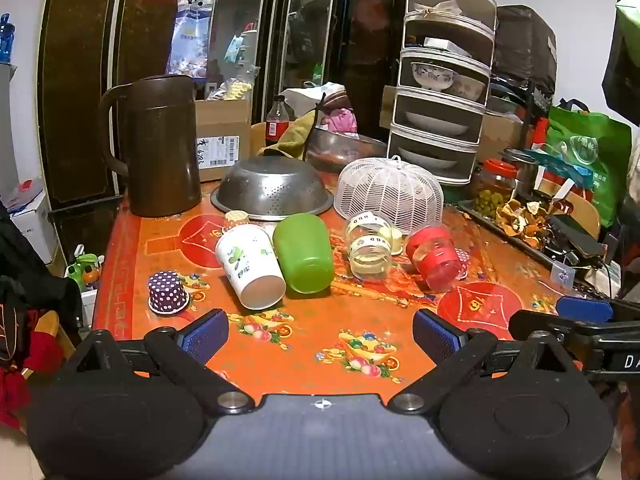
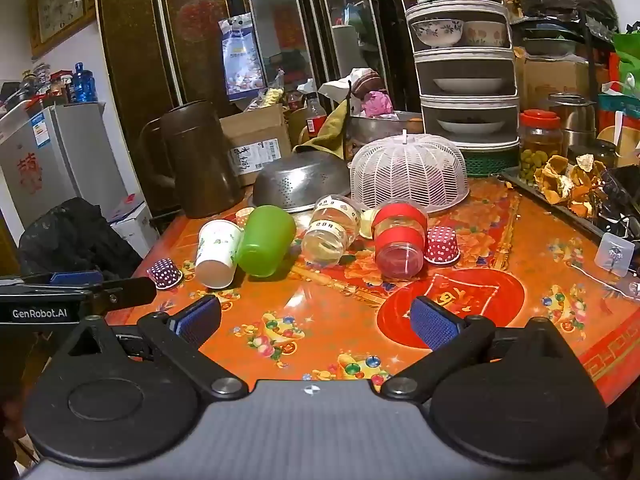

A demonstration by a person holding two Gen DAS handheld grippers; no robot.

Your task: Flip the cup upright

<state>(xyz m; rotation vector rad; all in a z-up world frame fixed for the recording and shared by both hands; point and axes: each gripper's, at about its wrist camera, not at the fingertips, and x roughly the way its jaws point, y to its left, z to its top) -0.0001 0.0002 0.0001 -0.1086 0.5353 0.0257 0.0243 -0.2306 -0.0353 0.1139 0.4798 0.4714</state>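
Your left gripper [image 1: 321, 336] hangs low over the near edge of the table [image 1: 320, 364], its blue pads [image 1: 206, 334] spread wide with nothing between them. Your right gripper [image 2: 314, 322] sits the same way, fingers released and empty, just beside the left one.

Ahead of you four cups lie on their sides in a row across the middle of the table. From your left: a white paper cup [image 1: 250, 266] with its mouth facing you, touching a green cup [image 1: 304, 252]; then, a little apart, a clear cup with a white band [image 1: 370, 246]; then a clear cup with red bands [image 1: 434, 256].

A small purple dotted cup [image 1: 168, 292] stands mouth down near the left edge, and a red dotted one [image 2: 441, 245] stands just beside the red-banded cup.

Behind the row sit an upturned metal colander [image 1: 272, 188], a white mesh food cover [image 1: 390, 192] and a brown jug [image 1: 158, 144].
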